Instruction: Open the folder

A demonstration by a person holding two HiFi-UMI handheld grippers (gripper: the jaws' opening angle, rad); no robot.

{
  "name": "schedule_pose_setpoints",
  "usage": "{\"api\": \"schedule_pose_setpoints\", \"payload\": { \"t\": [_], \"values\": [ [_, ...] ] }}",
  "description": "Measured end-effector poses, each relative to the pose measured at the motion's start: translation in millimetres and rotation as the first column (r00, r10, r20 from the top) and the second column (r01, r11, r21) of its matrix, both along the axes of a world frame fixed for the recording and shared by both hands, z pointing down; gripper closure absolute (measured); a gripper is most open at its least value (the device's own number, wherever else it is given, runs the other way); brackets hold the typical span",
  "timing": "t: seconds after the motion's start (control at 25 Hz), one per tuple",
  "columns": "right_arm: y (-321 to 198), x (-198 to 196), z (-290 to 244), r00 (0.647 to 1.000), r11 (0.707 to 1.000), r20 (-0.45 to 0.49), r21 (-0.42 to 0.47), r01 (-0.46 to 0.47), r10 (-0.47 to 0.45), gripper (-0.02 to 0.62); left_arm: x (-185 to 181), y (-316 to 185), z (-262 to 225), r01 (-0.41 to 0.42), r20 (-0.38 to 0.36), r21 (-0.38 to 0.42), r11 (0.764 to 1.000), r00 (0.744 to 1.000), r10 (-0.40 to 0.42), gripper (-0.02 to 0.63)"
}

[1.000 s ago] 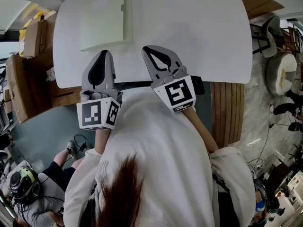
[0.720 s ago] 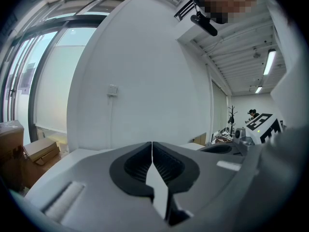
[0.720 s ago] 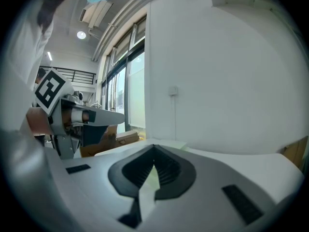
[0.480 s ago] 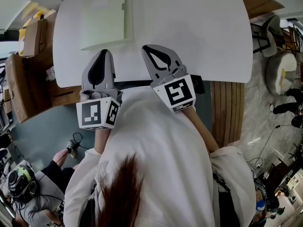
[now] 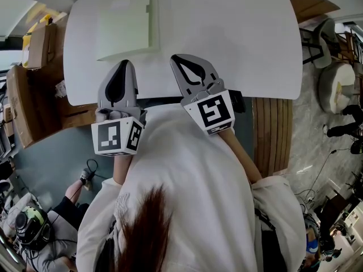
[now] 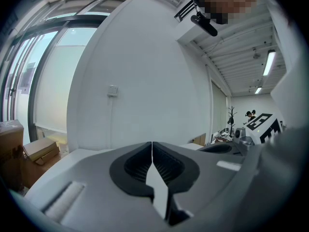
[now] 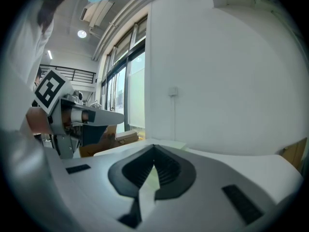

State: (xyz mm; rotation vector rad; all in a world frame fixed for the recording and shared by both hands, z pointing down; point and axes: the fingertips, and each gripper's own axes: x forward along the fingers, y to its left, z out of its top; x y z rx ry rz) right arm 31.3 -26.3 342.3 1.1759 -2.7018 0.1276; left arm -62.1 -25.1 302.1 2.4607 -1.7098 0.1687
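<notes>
Both sets of fingers are pressed together with nothing in them, left gripper and right gripper hovering over the near edge of the white tabletop, so I'd say the opening hasn't started. The folder lies flat and closed at the far left, well apart from both, so next up is probably reaching over and working a fingertip under its right edge by the little tab. Loads of bare room to its right, but its left side sits near the tabletop's edge.

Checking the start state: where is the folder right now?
In the head view the folder lies on the white table, toward its left side, just beyond the left claw, untouched.
</notes>
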Motion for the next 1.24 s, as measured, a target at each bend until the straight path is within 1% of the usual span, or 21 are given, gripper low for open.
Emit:
{"api": "schedule_pose_setpoints", "payload": {
  "t": [0.4,0.68,1.24],
  "values": [
    [-4.7,0.3,0.1,1.000,1.000,-0.011,0.010,0.004,-0.004,0.591,-0.3,-3.3,-0.2,0.009,0.000,0.001,1.000,1.000,-0.009,0.598],
    [-6.4,2.7,0.9,1.000,1.000,-0.014,0.007,0.001,-0.001,0.592,2.8,-5.2,0.8,0.001,0.000,-0.001,1.000,1.000,-0.001,0.598],
    [-6.2,6.5,0.7,1.000,1.000,-0.012,0.004,0.004,-0.004,0.592,6.6,-5.3,0.1,0.012,0.002,-0.011,1.000,1.000,-0.012,0.597]
  ]
}}
